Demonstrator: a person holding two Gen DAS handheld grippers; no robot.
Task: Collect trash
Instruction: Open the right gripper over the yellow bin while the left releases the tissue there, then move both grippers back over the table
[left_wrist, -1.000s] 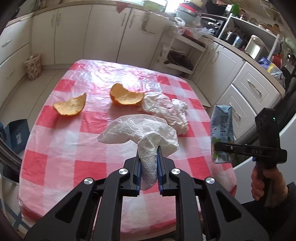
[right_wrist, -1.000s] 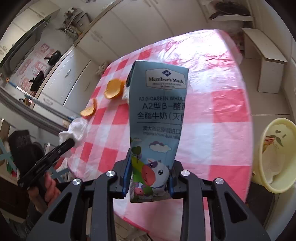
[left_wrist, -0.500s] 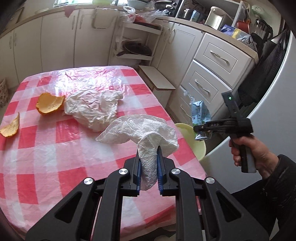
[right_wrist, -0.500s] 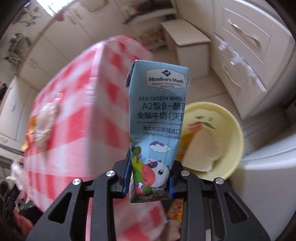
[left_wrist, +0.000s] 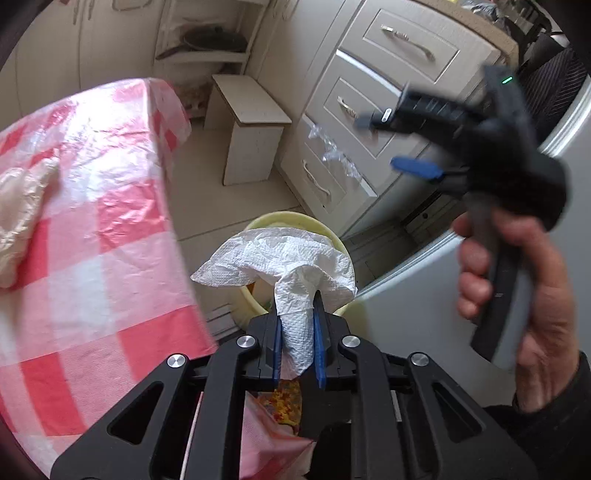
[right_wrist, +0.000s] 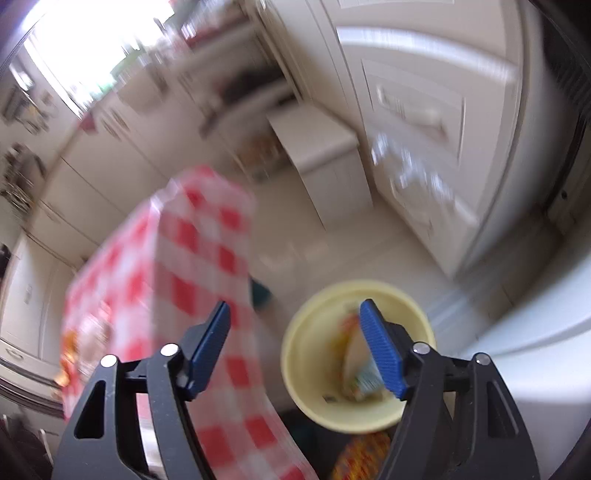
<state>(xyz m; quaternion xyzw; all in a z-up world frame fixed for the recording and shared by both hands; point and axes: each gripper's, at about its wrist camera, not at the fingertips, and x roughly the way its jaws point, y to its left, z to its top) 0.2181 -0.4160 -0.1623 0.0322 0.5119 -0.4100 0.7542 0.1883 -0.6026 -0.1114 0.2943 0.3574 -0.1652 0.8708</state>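
The step in hand looks like the drop-off at the bin. The left claw (left_wrist: 298, 334) is pinched on a white tissue (left_wrist: 284, 266), whose loose upper part fans out at the centre of the left view, directly in front of the yellow bin (left_wrist: 258, 225) on the floor. The right claw (right_wrist: 295, 339) is spread wide and holds nothing; in its own view the bin (right_wrist: 303, 354) sits at lower centre, partly behind the right-hand finger, with some trash lying inside, a pale piece and a bluish scrap that I take to be a carton, though blur makes that uncertain. In the left view the right claw (left_wrist: 391, 142) appears at upper right, gripped by a hand (left_wrist: 517, 295).

By my reading, the next move calls for bringing the tissue squarely over the bin's mouth and opening the left claw so it falls in; the tissue is light and may cling to a pad or drift onto the rim.

More trash waits on the checked counter (left_wrist: 110, 229): a crumpled pale wad (left_wrist: 18, 214) at the left edge of the left view, cut off by the frame.

The right view is heavily smeared, so the orange patches at its lower left cannot be identified. The tissue hides most of the bin in the left view, so its contents cannot be seen there.
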